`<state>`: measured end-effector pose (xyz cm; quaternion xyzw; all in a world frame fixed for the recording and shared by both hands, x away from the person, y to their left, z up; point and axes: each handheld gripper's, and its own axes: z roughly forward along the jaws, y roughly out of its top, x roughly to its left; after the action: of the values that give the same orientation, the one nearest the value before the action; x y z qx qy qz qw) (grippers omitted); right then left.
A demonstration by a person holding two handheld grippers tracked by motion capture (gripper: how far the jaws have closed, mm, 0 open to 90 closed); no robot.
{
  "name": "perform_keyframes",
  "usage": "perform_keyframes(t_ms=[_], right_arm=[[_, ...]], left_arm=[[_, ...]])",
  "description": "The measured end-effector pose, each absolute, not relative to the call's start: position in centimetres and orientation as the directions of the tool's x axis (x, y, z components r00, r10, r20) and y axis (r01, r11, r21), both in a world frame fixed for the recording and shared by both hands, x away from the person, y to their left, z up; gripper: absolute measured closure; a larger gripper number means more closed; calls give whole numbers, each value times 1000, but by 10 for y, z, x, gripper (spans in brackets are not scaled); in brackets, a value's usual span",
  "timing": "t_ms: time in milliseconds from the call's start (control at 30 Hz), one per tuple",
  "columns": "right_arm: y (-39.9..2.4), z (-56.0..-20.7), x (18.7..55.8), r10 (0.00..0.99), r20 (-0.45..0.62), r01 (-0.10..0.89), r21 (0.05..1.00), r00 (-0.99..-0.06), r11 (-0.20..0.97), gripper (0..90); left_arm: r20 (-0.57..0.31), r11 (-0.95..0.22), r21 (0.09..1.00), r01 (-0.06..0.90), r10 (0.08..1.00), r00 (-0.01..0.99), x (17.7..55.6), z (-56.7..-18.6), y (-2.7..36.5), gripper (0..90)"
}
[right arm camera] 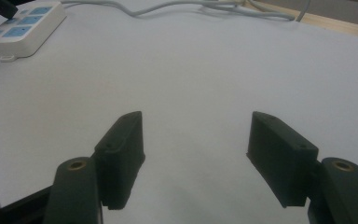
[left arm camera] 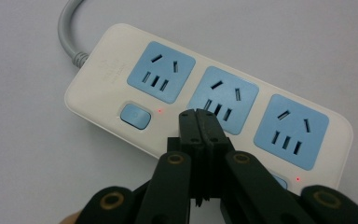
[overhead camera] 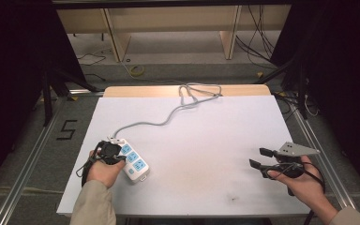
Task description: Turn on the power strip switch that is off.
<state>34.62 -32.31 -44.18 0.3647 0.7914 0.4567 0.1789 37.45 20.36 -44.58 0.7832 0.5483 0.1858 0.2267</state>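
Observation:
A white power strip (overhead camera: 134, 163) with three blue sockets lies at the front left of the white table top (overhead camera: 206, 140). Its grey cord (overhead camera: 164, 119) runs to the far edge. In the left gripper view the strip (left arm camera: 121, 70) shows small blue switches (left arm camera: 134, 115) with red lights beside them. My left gripper (left arm camera: 199, 119) is shut, with nothing between its jaws. Its tips hover over the strip's near edge by the middle socket; whether they touch it is unclear. At the front right my right gripper (overhead camera: 258, 157) stands open over bare table, jaws wide (right arm camera: 196, 140), pointing left toward the strip (right arm camera: 23, 25).
The cord loops (overhead camera: 199, 91) near the table's wooden far edge (overhead camera: 122, 90). Metal rails (overhead camera: 28, 159) run along both sides of the table. Beyond it are a floor with cables (overhead camera: 258, 47) and wooden legs (overhead camera: 229, 33).

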Motion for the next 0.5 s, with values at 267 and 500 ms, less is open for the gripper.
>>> perform_keyframes(t_ms=[267, 500], right_arm=[[-323, -442, 346, 740, 50, 414, 853, -671, 318, 360], [-323, -442, 346, 737, 49, 413, 852, -675, 322, 360]], left_arm=[[39, -294, 551, 781, 944, 328, 374, -446, 203, 898], [46, -302, 541, 785, 943, 331, 374, -445, 201, 898]])
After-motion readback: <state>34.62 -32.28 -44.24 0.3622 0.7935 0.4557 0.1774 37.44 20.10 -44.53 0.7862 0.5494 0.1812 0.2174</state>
